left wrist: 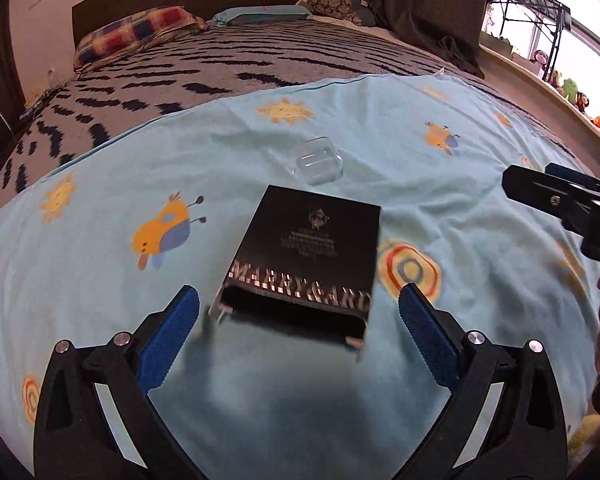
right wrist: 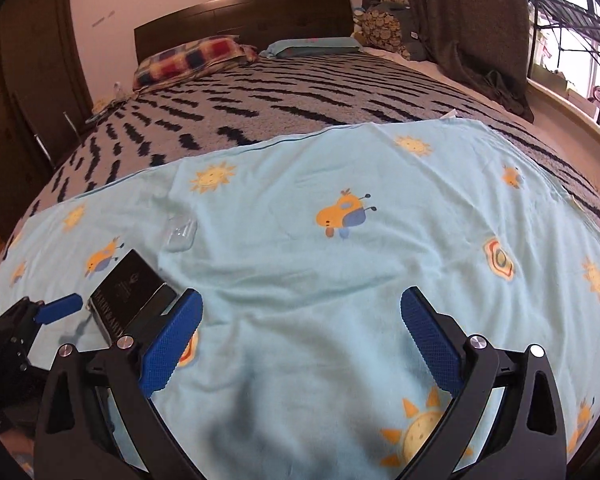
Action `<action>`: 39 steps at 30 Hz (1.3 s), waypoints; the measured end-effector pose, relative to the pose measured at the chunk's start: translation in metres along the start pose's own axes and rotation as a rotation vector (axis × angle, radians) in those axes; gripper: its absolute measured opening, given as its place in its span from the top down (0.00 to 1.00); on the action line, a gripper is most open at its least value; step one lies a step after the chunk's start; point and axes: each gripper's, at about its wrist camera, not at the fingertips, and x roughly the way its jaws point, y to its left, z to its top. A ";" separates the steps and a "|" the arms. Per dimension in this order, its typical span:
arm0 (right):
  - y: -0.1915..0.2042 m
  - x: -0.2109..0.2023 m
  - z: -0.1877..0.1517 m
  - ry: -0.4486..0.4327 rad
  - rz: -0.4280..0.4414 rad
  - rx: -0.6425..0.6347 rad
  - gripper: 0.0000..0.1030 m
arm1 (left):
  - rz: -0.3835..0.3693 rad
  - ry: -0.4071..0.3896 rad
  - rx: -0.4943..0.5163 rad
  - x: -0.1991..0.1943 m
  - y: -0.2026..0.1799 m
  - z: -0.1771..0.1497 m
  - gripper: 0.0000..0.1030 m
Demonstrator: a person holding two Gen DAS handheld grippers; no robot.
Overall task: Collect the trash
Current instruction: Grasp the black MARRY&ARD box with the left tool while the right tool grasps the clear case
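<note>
A black flat box with silver lettering (left wrist: 306, 256) lies on the light blue sheet (left wrist: 100, 160), its near end open with flaps out. My left gripper (left wrist: 298, 312) is open, its blue fingers on either side of the box's near end, not touching. Behind the box lies a small clear plastic case (left wrist: 319, 161). In the right wrist view the box (right wrist: 130, 294) and the clear case (right wrist: 181, 233) sit at the left. My right gripper (right wrist: 302, 316) is open and empty above bare sheet (right wrist: 340, 280). Its body shows at the right in the left wrist view (left wrist: 568, 204).
The sheet covers the near part of a bed with a grey and black patterned blanket (left wrist: 260, 60). Pillows (left wrist: 136, 32) and a dark headboard lie at the far end. A window sill with toys (left wrist: 572, 92) is at the right, a dark wardrobe (right wrist: 24, 92) at the left.
</note>
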 end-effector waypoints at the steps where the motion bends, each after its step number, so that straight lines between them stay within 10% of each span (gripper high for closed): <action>1: 0.001 0.002 0.001 0.000 0.002 -0.002 0.03 | 0.001 0.008 0.003 0.006 0.001 0.002 0.08; 6: 0.010 0.013 0.010 -0.001 0.012 -0.015 0.03 | -0.033 0.020 -0.002 0.017 0.009 0.008 0.29; 19: 0.090 0.055 0.036 0.023 0.098 -0.099 0.06 | 0.075 -0.020 -0.037 -0.016 0.070 0.004 0.29; 28: 0.121 0.103 0.035 0.116 0.136 -0.118 0.58 | 0.071 -0.026 -0.054 -0.020 0.087 0.001 0.29; 39: 0.105 0.046 0.021 0.075 0.170 -0.122 0.61 | 0.066 -0.038 -0.069 -0.056 0.075 -0.018 0.29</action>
